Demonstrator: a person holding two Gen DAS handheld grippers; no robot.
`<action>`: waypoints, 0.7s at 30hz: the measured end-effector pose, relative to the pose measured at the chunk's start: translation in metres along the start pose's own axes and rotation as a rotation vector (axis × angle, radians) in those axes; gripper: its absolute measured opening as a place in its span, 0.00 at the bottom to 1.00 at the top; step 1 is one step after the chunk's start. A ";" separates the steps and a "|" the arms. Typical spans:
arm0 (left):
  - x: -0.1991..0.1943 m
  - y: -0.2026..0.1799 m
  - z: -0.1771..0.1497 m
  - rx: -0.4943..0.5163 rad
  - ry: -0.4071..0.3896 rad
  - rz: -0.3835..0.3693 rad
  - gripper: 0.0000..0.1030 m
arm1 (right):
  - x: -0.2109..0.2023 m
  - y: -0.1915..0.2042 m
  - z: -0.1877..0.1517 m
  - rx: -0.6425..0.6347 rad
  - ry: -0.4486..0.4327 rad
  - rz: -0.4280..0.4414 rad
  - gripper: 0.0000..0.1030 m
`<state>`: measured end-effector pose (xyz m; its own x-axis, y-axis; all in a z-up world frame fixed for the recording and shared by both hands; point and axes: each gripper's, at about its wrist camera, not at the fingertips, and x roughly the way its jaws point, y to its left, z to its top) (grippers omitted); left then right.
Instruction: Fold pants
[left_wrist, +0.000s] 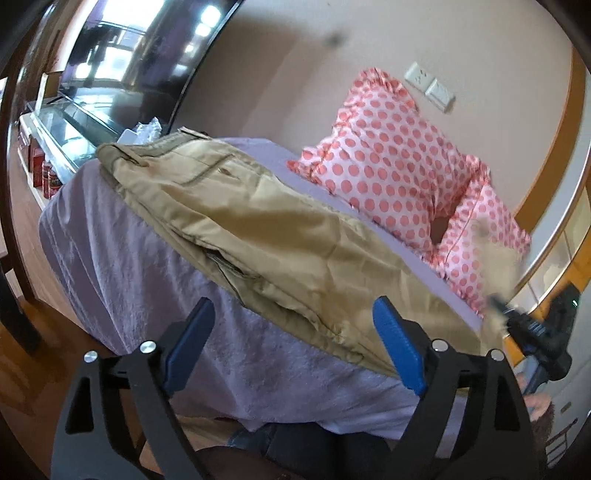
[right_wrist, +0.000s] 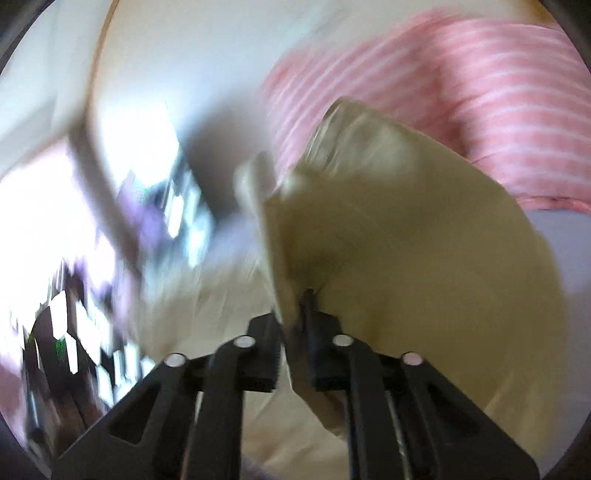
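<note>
Khaki pants (left_wrist: 258, 229) lie along a bed covered with a lilac sheet (left_wrist: 140, 273), waistband at the far left end. My left gripper (left_wrist: 295, 339) is open with blue pads, hovering just before the near edge of the pants, holding nothing. My right gripper (left_wrist: 532, 332) shows at the right of the left wrist view, lifting the leg end. In the blurred right wrist view the right gripper (right_wrist: 295, 314) is shut on a fold of the khaki pants (right_wrist: 406, 266), which hang raised in front of the camera.
A pink polka-dot pillow (left_wrist: 399, 166) lies on the far side of the bed against the wall. A glass-topped cabinet (left_wrist: 70, 129) and a large TV (left_wrist: 122, 62) stand at the left. Wooden floor (left_wrist: 22, 236) lies beyond the bed's left end.
</note>
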<state>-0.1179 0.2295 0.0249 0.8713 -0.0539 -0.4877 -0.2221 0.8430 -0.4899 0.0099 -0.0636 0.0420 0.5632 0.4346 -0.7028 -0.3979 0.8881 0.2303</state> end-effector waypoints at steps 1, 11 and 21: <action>0.005 -0.003 -0.001 0.013 0.021 -0.001 0.85 | 0.020 0.020 -0.010 -0.070 0.086 -0.021 0.32; 0.038 -0.017 -0.010 0.045 0.116 -0.047 0.85 | 0.000 0.004 -0.025 0.046 0.037 0.021 0.78; 0.039 -0.006 0.022 -0.056 0.048 -0.021 0.82 | 0.009 -0.013 -0.026 0.130 0.062 0.044 0.81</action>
<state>-0.0727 0.2346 0.0244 0.8543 -0.0977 -0.5106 -0.2298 0.8100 -0.5395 0.0011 -0.0754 0.0154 0.4995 0.4670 -0.7296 -0.3219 0.8820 0.3442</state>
